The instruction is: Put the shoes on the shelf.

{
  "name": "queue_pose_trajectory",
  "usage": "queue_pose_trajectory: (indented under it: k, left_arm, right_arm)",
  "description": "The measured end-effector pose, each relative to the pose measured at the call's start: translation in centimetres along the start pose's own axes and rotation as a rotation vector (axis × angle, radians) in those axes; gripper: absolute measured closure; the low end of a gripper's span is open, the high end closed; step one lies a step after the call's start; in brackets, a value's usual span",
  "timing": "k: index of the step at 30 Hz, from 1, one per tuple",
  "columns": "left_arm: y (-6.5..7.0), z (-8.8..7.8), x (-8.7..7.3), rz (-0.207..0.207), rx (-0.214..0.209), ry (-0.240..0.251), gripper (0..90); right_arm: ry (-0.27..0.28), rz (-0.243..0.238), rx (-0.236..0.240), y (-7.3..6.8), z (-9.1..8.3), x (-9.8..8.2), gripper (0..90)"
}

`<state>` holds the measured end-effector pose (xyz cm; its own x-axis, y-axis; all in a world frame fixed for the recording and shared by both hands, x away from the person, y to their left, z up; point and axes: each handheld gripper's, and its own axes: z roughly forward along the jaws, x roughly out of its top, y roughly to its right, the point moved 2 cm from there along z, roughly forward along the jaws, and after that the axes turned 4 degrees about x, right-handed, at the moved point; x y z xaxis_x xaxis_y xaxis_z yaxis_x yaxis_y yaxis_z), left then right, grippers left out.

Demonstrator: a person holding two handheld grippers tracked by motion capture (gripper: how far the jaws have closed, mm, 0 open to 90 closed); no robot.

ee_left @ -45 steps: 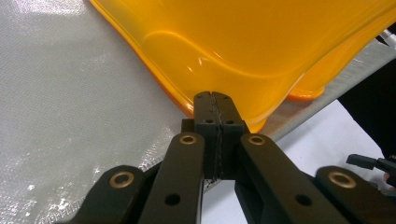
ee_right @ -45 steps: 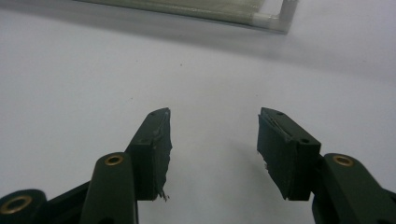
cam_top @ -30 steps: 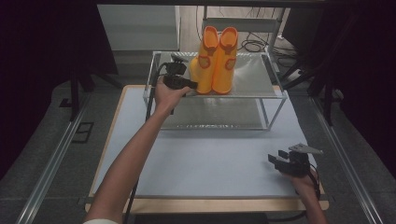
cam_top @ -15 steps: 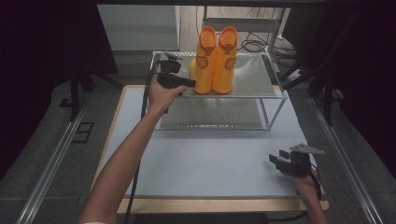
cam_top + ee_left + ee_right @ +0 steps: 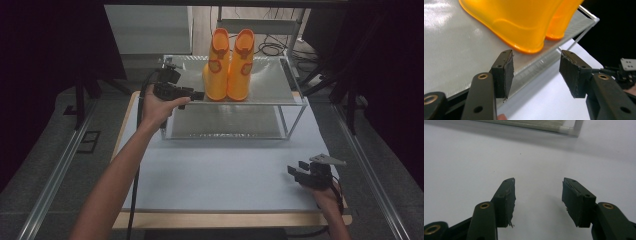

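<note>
My left gripper (image 5: 199, 94) sits left of centre in the upper half of the high view, level with the shelf top, and its jaws have just been opening: they now stand spread with nothing between them. In the left gripper view the pads (image 5: 506, 72) are apart from the toe of the nearer orange boot (image 5: 519, 22), which fills the upper middle of that frame; the pair of orange boots (image 5: 230, 67) stands upright, side by side, on the top of the wire-frame shelf (image 5: 295, 102) at the upper centre of the high view. My right gripper (image 5: 299, 173) rests low at the lower right of that view on the pale table mat (image 5: 225, 170), jaws spread over bare surface, pinching nothing. I judge the risk lies in my left hand (image 5: 157, 107) so close to the boot: a sideways swing while pulling away could clip the toe and slide or tip it toward the shelf's front edge. The trailing cable (image 5: 142, 100) could also snag the shelf corner.
</note>
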<state>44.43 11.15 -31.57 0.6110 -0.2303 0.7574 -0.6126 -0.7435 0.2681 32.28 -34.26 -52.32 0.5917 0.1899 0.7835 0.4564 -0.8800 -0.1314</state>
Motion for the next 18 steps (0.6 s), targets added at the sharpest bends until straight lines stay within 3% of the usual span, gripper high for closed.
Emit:
queue_pose_trajectory:
  k: [8,18]
  left_arm:
    - [0.2,-1.8,-1.7,0.018,-0.025,0.005,43.3]
    - [1.3,-4.1,-5.6,0.096,-0.056,-0.008,42.5]
  right_arm:
    - [-0.002,-0.007,0.003,-0.2,0.0,0.0,44.2]
    - [-0.001,-0.01,0.005,-0.2,0.0,0.1,44.2]
